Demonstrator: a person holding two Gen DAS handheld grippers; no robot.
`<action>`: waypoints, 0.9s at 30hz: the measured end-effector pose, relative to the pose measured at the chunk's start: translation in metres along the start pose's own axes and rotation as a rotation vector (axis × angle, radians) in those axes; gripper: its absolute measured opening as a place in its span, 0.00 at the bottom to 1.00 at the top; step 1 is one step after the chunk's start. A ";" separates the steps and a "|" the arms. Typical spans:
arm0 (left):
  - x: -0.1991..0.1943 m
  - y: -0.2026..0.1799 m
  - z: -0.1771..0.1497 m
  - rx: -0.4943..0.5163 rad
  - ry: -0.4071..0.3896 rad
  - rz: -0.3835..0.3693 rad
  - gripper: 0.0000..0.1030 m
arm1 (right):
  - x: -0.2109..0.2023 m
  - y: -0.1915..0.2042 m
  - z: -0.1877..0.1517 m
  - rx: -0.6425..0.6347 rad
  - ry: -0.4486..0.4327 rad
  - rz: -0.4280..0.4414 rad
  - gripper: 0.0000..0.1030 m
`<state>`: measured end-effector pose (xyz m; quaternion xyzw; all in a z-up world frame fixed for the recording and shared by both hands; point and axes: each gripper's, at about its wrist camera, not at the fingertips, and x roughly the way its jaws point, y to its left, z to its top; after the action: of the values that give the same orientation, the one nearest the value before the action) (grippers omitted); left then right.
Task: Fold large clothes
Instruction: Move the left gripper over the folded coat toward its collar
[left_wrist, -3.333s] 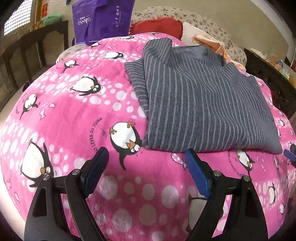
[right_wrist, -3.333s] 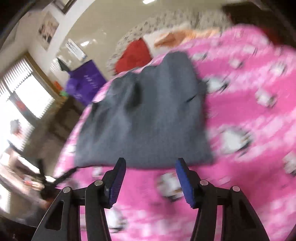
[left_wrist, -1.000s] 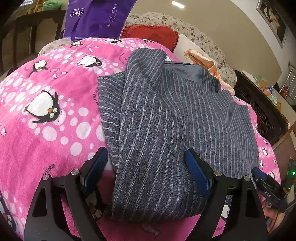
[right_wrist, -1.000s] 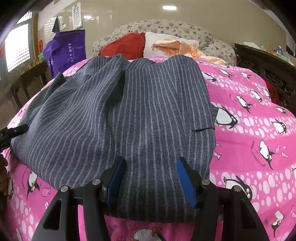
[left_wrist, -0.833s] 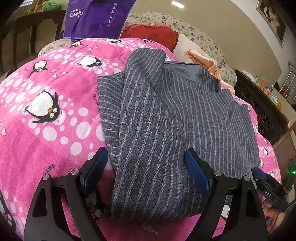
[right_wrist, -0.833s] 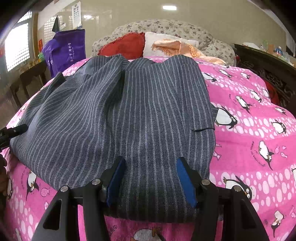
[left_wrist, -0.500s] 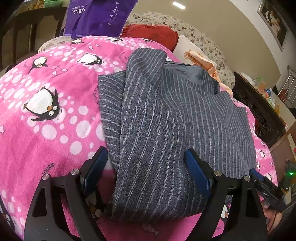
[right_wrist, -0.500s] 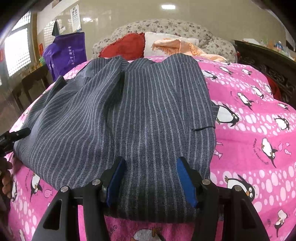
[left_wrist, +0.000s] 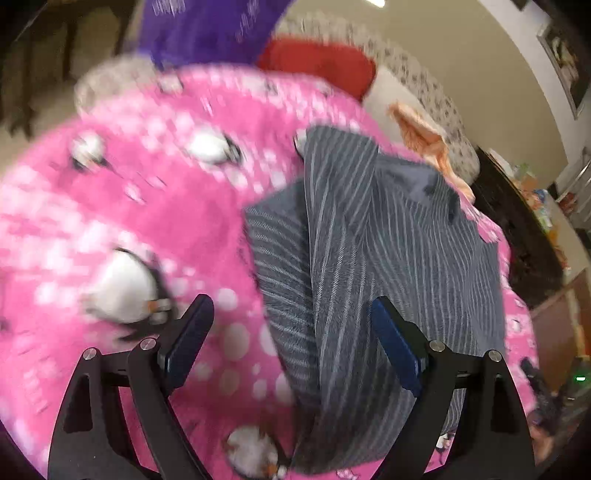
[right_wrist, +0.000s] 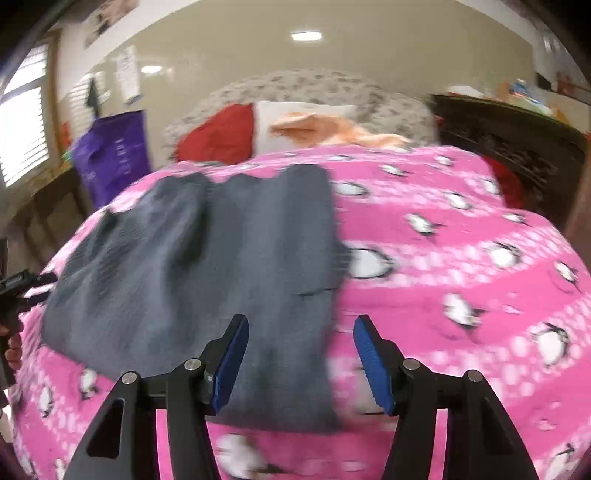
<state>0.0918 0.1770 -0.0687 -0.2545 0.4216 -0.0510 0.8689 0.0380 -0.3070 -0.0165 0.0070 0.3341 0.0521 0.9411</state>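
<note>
- Grippers were both spread wide with nothing between the pads.
- Left gripper (left_wrist: 291, 341) had its jaws far apart; one blue pad sat over the pink penguin blanket (left_wrist: 122, 221), the other over the grey striped garment (left_wrist: 388, 258). Whether that pad touched the cloth could not be told from the blurred view.
- The garment lay ahead of the left gripper and to its right side, running away from the fingers toward the pillows, with a folded-over strip along the edge nearest the blanket's open area.
- Right gripper (right_wrist: 301, 363) was likewise wide open and held nothing. The garment (right_wrist: 207, 266) lay ahead and toward its left finger, its near edge passing between the two pads; the right pad sat over bare pink blanket (right_wrist: 461, 266).
- In the right wrist view, the tip of the left gripper showed at the far left edge, just beside the garment's outer corner.
- Beyond the garment, past both grippers, were a red cushion (right_wrist: 221, 138), a white pillow (right_wrist: 291, 110) and an orange cloth (right_wrist: 332, 129) against a floral headboard (right_wrist: 314, 88).
- A purple bag (right_wrist: 112, 155) stood farther off, ahead and to the left of the right gripper.
- Both views were motion-blurred, so fine detail of the stripes and folds was partly lost.
</note>
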 end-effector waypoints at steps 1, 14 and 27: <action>0.006 0.001 0.002 0.006 0.003 -0.027 0.84 | 0.004 -0.009 -0.003 0.007 0.021 -0.024 0.55; 0.042 -0.022 0.034 0.108 0.046 -0.117 0.99 | 0.038 -0.034 -0.041 0.064 0.135 -0.019 0.56; 0.061 -0.051 0.047 0.250 0.218 -0.197 0.98 | 0.044 -0.038 -0.040 0.080 0.136 0.002 0.57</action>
<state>0.1730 0.1328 -0.0629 -0.1774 0.4766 -0.2153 0.8337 0.0504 -0.3414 -0.0767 0.0415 0.3990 0.0402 0.9151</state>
